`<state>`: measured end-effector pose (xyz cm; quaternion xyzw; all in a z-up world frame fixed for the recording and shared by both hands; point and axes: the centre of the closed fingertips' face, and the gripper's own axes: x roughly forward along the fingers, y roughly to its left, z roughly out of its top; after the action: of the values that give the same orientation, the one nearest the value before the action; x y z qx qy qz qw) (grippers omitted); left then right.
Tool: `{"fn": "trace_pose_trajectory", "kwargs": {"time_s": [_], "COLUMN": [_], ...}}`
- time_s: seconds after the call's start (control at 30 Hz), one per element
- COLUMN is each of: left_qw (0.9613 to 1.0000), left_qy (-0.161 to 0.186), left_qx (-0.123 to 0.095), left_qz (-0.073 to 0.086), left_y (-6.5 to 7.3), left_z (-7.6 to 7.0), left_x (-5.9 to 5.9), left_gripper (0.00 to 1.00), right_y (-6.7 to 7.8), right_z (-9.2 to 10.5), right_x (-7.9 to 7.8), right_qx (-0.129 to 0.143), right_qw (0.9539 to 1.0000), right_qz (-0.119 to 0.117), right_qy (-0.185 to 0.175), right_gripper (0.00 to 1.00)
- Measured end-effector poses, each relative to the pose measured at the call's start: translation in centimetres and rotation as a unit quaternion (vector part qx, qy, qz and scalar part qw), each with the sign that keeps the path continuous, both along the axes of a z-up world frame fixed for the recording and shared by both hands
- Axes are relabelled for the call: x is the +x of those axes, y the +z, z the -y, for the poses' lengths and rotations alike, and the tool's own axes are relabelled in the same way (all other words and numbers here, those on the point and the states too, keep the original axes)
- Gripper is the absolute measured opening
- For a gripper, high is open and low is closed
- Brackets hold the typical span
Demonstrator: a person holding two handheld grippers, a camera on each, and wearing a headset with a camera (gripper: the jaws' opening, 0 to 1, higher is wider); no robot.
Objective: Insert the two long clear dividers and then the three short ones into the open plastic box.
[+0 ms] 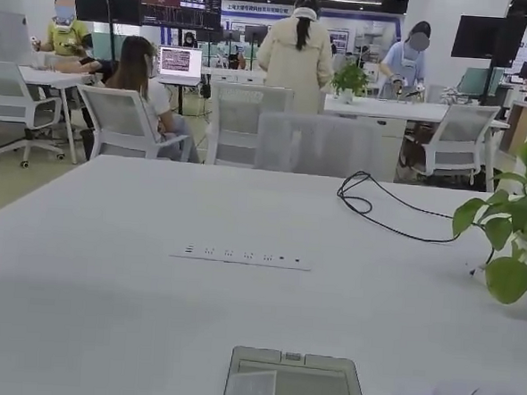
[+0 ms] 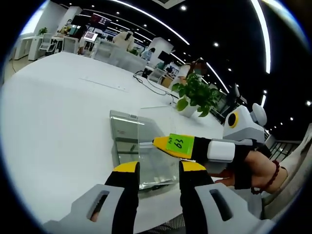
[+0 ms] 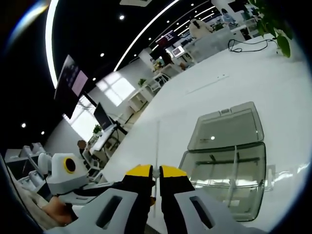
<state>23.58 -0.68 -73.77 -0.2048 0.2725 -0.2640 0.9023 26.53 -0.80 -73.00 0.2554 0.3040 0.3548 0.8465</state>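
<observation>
Right gripper view: right tongs (image 3: pixel 157 171) pinch a clear divider (image 3: pixel 157 146); left tongs (image 2: pixel 160 168) gape empty; next, seat it in the box (image 3: pixel 207 187).

The head view faces forward across the table (image 1: pixel 106 286) into the office, with the box (image 1: pixel 295 383) cut by its bottom edge. Both gripper views sit low and close at the near side, the box at centre in the left gripper view and at lower right in the right gripper view. All three share the box and the plant (image 1: pixel 512 231).
</observation>
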Motion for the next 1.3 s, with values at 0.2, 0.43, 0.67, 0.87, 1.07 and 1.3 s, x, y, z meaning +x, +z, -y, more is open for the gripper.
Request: {"fn": "trace_pose_trajectory", "kwargs": {"time_s": [0.2, 0.43, 0.67, 0.87, 1.07, 1.3], "left_qw": [0.9999, 0.9952, 0.9766, 0.9683, 0.9626, 0.9628], "left_qy": [0.000, -0.037, -0.087, -0.110, -0.128, -0.135], "left_qx": [0.010, 0.078, 0.171, 0.186, 0.194, 0.185], "left_qz": [0.009, 0.045, 0.098, 0.126, 0.139, 0.142], "left_y": [0.1, 0.2, -0.4, -0.2, -0.5, -0.9], "left_z": [0.1, -0.5, -0.6, -0.1, 0.2, 0.2], "left_x": [0.1, -0.2, -0.8, -0.7, -0.6, -0.3], "left_gripper": [0.31, 0.32, 0.47, 0.58, 0.69, 0.83], "right_y": [0.0, -0.2, -1.3, -2.6, -3.5, -4.7], "right_z": [0.0, 0.4, 1.3, 2.3, 3.1, 4.0], "right_x": [0.1, 0.4, 0.8, 1.0, 1.3, 1.2], "right_qx": [0.006, 0.005, -0.003, -0.036, -0.054, -0.088], "right_qw": [0.9999, 0.9993, 0.9954, 0.9892, 0.9820, 0.9724], "right_qz": [-0.011, -0.034, -0.088, -0.133, -0.170, -0.206], "right_qy": [-0.003, -0.016, -0.038, -0.051, -0.062, -0.064], "right_gripper": [0.06, 0.06, 0.06, 0.06, 0.06, 0.06]}}
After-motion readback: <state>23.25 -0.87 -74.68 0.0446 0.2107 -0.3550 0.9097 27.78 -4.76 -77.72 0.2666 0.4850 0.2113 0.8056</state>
